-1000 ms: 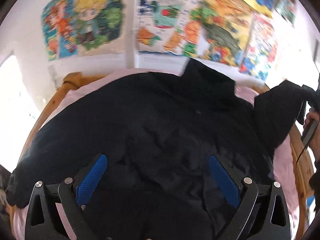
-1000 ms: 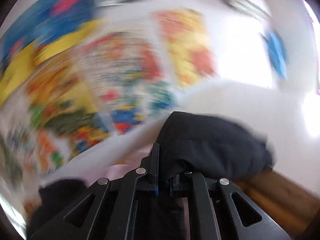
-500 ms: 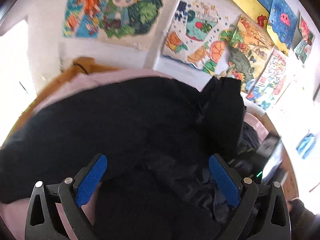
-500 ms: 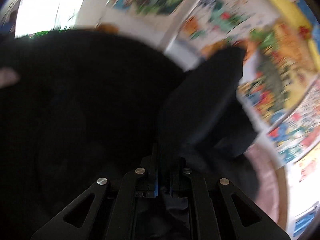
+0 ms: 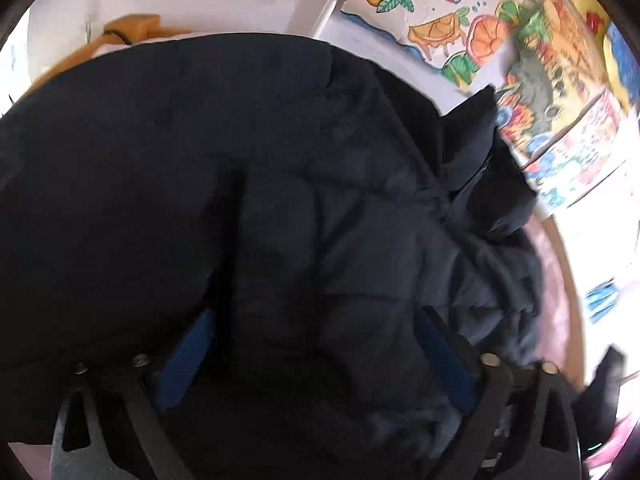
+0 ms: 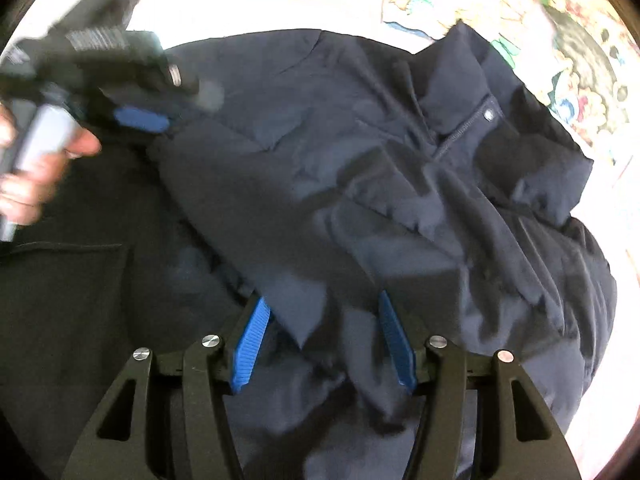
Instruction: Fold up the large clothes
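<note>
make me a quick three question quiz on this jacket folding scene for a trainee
1. True or false: the right gripper is clamped on the jacket.
2. What is on the wall behind the bed? A) bare tiles B) colourful drawings C) a mirror
3. Fill in: the left gripper has its pads ____ apart over the dark fabric.

Key: 1 false, its jaws have just been opening and stand apart, with fabric lying between them, not pinched. 2 B. 3 wide.

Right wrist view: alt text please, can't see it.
A dark navy jacket lies spread out, collar at upper right. The right gripper, just opened, holds nothing, sleeve fabric between its blue pads. The left gripper enters upper left.
</note>
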Demonstrator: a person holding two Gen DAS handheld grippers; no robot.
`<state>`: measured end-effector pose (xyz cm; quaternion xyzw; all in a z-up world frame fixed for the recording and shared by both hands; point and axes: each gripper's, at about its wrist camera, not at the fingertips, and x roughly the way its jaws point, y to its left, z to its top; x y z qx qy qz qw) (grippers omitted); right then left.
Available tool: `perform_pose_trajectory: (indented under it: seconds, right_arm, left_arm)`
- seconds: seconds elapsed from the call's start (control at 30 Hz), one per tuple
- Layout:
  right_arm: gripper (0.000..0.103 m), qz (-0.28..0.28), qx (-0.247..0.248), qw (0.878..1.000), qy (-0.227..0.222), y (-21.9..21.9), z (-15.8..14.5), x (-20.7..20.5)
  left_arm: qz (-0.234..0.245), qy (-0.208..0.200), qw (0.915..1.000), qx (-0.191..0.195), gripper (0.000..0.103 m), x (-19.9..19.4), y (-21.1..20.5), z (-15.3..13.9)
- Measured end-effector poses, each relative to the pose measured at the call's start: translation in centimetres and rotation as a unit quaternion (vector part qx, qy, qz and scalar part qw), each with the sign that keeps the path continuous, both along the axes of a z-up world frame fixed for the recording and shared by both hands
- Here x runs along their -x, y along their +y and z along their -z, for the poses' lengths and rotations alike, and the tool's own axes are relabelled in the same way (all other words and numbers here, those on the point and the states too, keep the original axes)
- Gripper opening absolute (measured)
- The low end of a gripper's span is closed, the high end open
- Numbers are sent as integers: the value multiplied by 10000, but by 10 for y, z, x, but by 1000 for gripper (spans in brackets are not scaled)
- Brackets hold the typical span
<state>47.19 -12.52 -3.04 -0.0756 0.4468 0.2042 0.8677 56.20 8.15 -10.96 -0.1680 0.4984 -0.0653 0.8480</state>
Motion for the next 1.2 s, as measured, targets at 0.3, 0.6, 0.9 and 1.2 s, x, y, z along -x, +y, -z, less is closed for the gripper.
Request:
perform_pose_trajectory:
  seconds: [0.3,0.6,0.9,1.2]
  right_arm:
    - [61,542,-349,9979,11,-79,-19,32]
    - [63,1774,-377,9834,53,-156,0,23]
    - [76,2501,183,9666,524,-173,52,-23]
    - [87,2817,-144,9591,219,-184,59,-15]
  left_arm:
    - [6,90,9938,-1111,53,7,-16,5]
    - [-78,-1073,9656,-2368,4,25,-36,-45]
    - [17,-415,9462,-3210,5,0,-41,3]
    - [-92,-302,9847,-1711,19,4,2,-6]
